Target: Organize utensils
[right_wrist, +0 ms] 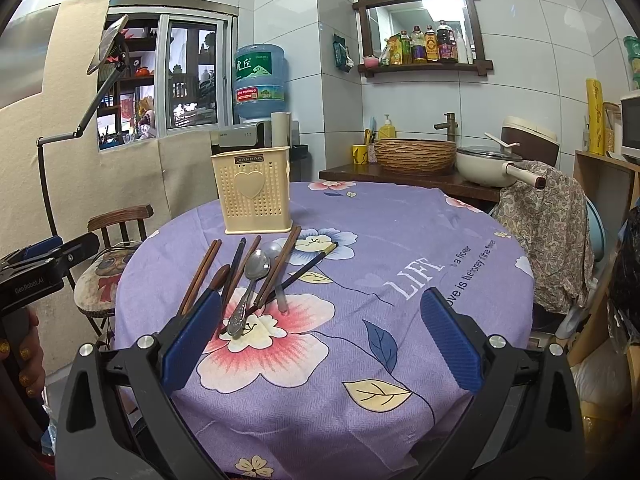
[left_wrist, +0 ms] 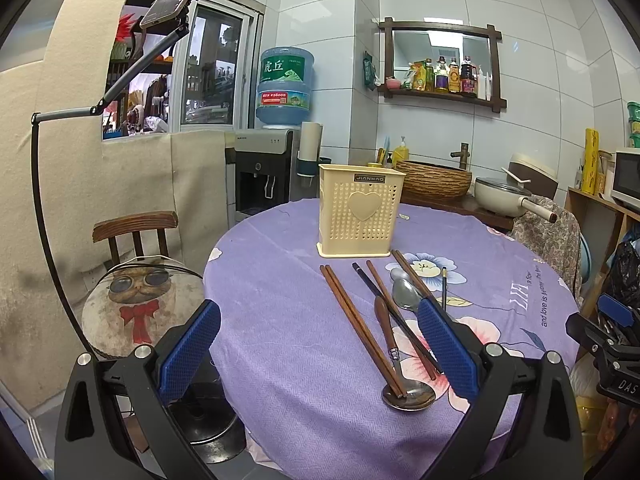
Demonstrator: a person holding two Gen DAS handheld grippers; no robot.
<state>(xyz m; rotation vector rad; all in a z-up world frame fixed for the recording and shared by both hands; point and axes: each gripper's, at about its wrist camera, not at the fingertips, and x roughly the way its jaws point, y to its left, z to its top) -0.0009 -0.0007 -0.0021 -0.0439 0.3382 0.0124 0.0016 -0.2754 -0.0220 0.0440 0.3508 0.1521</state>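
White tiles covered the kitchen walls, and a water dispenser point(left_wrist: 280, 148) with a blue bottle was seen in the corner behind a round bench point(right_wrist: 360, 280) that was dressed in a purple flowered cloth. On the far side of the bench a cream utensil holder point(left_wrist: 360, 212) with a heart on its front was placed upright, and nothing could be seen standing out of its top. Just in front of it the utensils were spread loose on the cloth: a pair of brown chopsticks point(left_wrist: 360, 320) was laid nearest to the left side, a wooden-handled ladle point(left_wrist: 394, 360) was laid beside them with its metal bowl toward the bench edge, a metal spoon point(right_wrist: 250, 288) was laid in the middle, and dark chopsticks point(right_wrist: 308, 268) with a pale tip were crossed under a second brown pair point(right_wrist: 280, 268). A translucent spoon point(right_wrist: 278, 276) was partly hidden among them. The left tongs point(left_wrist: 320, 344) were held wide apart over the near edge of the bench, with nothing between the blue pads point(left_wrist: 188, 352), and the ladle and chopsticks were seen between the two fingers but not touched. The right tongs point(right_wrist: 324, 336) were also spread wide and empty above the cloth, with the utensils just beyond their left finger. A wooden chair point(left_wrist: 136, 280) with a cat cushion was placed beside the bench.
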